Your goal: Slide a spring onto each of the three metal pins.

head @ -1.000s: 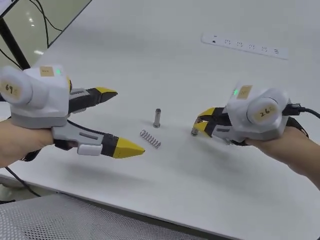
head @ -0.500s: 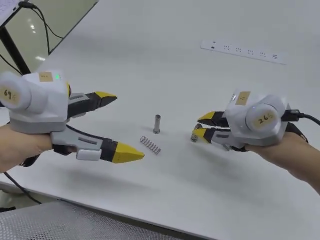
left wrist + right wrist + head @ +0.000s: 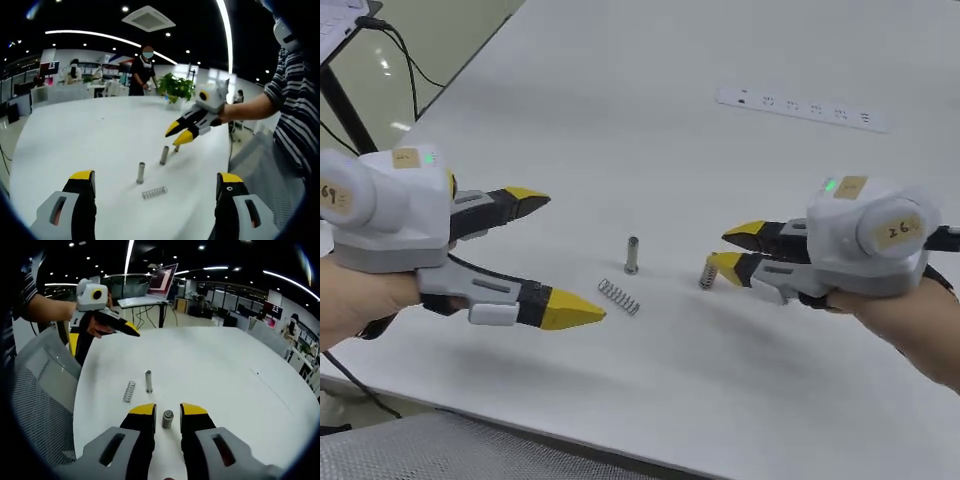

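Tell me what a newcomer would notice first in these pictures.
Two yellow-tipped grippers face each other over the white table: the left gripper with fingers wide apart, the right gripper narrowly open. Between them stands a bare metal pin with a loose spring lying beside it, and a pin wearing a spring at the right gripper's fingers.

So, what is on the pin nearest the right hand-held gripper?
A spring sits around that pin, covering its shaft; only the pin's top shows above the coils.

White worktable (image 3: pixel 620 120) in an open-plan office: power strip (image 3: pixel 803 109) near its far edge, grey mesh chair (image 3: pixel 440 445) at its near edge, laptop (image 3: pixel 161 279) and potted plant (image 3: pixel 177 86) beyond it, linear ceiling lights (image 3: pixel 226 30) overhead.
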### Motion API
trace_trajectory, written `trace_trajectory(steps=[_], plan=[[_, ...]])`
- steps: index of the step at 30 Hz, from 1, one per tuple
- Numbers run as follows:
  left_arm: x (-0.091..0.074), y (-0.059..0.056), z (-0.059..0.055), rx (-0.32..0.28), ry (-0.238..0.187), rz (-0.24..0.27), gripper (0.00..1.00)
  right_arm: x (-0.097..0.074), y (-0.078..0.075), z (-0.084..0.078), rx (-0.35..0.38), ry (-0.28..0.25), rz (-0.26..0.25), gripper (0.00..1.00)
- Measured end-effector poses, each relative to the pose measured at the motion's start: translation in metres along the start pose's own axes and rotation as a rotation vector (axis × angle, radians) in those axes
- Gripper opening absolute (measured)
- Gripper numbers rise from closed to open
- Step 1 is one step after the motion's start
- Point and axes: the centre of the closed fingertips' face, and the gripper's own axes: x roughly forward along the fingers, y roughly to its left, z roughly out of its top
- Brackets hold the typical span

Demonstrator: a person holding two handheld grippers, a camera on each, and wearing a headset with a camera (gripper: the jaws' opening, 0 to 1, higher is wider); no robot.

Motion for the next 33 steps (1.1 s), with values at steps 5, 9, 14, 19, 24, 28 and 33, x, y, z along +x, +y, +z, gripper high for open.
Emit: trace_trajectory(steps=[5, 9, 14, 19, 24, 28, 33], plan=[[0.0, -0.001, 0.0, 0.0, -0.002, 0.0, 0.98, -0.012, 0.002, 0.002, 0.06, -0.038, -0.003, 0.17], [0.001, -0.002, 0.0, 0.0, -0.001, -0.002, 0.98, -0.019, 0.004, 0.0, 0.083, -0.05, -0.009, 0.16], [0.001, -0.003, 0.0, -0.001, -0.001, -0.003, 0.98, -0.027, 0.016, 0.002, 0.126, -0.074, 0.008, 0.15], [0.003, -0.003, 0.0, 0.002, 0.002, -0.005, 0.98, -0.026, 0.019, -0.01, 0.134, -0.056, 0.008, 0.16], [0.003, -0.003, -0.001, 0.001, 0.008, -0.009, 0.98, -0.029, 0.022, -0.019, 0.14, -0.041, 0.008, 0.15], [0.003, -0.003, -0.002, -0.003, 0.007, -0.009, 0.98, -0.029, 0.023, -0.029, 0.149, -0.025, 0.011, 0.15], [0.004, -0.003, -0.002, -0.005, 0.006, -0.007, 0.98, -0.026, 0.029, -0.034, 0.133, 0.001, 0.03, 0.15]])
